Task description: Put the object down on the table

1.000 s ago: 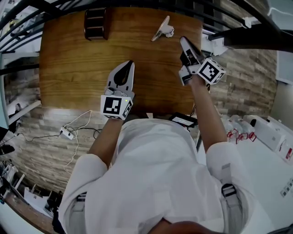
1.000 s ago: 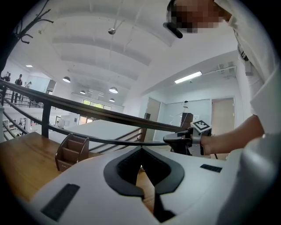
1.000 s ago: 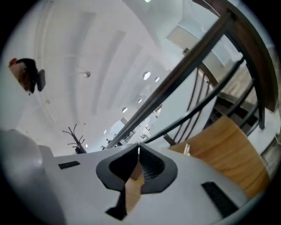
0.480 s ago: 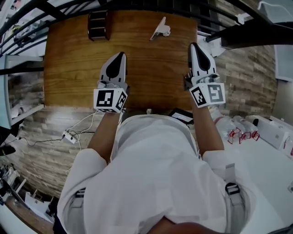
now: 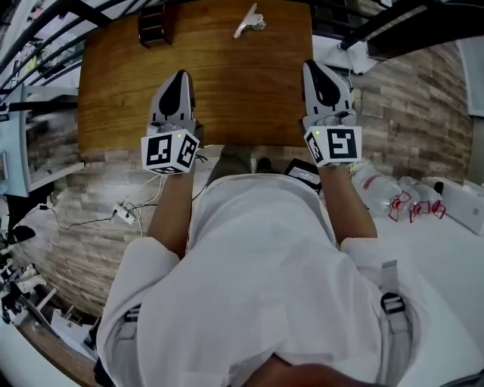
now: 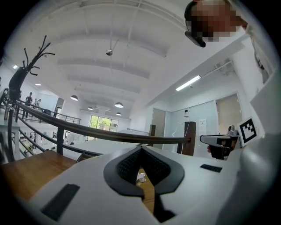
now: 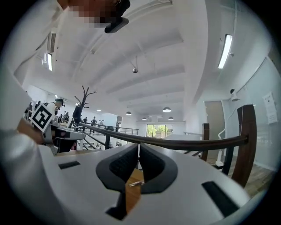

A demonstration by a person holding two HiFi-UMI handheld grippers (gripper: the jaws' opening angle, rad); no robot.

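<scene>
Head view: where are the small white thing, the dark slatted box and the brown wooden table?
Small white thing [image 5: 248, 22], head view, its middle.
Dark slatted box [image 5: 153, 24], head view, its top.
Brown wooden table [image 5: 234, 87], head view, bare middle of the top.

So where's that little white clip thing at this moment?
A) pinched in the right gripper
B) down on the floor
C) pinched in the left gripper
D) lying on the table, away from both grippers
D: the small white object lies at the wooden table's far edge, while the left gripper and right gripper are shut on nothing nearer the person.
</scene>
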